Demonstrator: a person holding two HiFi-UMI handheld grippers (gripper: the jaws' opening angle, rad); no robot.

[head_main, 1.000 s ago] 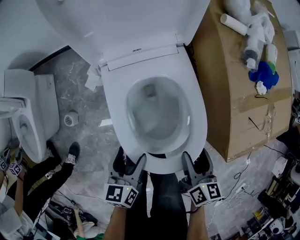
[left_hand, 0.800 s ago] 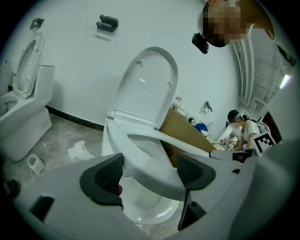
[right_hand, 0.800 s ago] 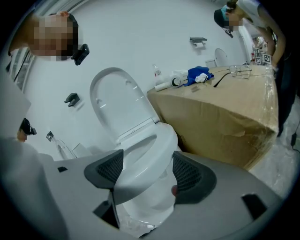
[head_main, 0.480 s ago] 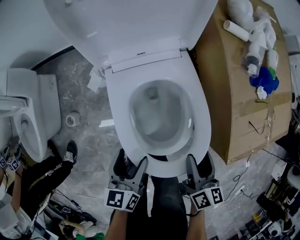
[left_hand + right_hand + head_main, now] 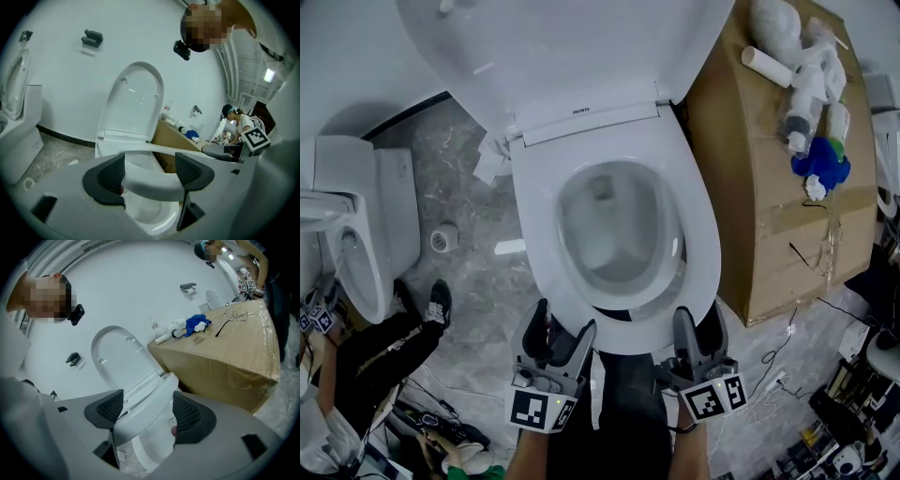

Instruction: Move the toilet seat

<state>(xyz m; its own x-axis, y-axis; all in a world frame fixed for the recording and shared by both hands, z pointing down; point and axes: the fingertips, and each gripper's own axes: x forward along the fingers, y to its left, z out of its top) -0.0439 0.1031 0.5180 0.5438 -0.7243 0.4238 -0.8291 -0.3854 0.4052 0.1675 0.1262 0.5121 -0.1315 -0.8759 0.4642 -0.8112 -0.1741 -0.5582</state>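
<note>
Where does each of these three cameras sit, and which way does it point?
Head view: on the person's head, facing steeply down at the toilet seat; shows both forearms, the left claw and right claw.
Left gripper view: on the left claw, looking along its jaws, closed on the seat's front rim, toward the raised lid.
Right gripper view: on the right claw, likewise, with the cardboard box at right.
Shared: both gripper views show the seat and lid.
</note>
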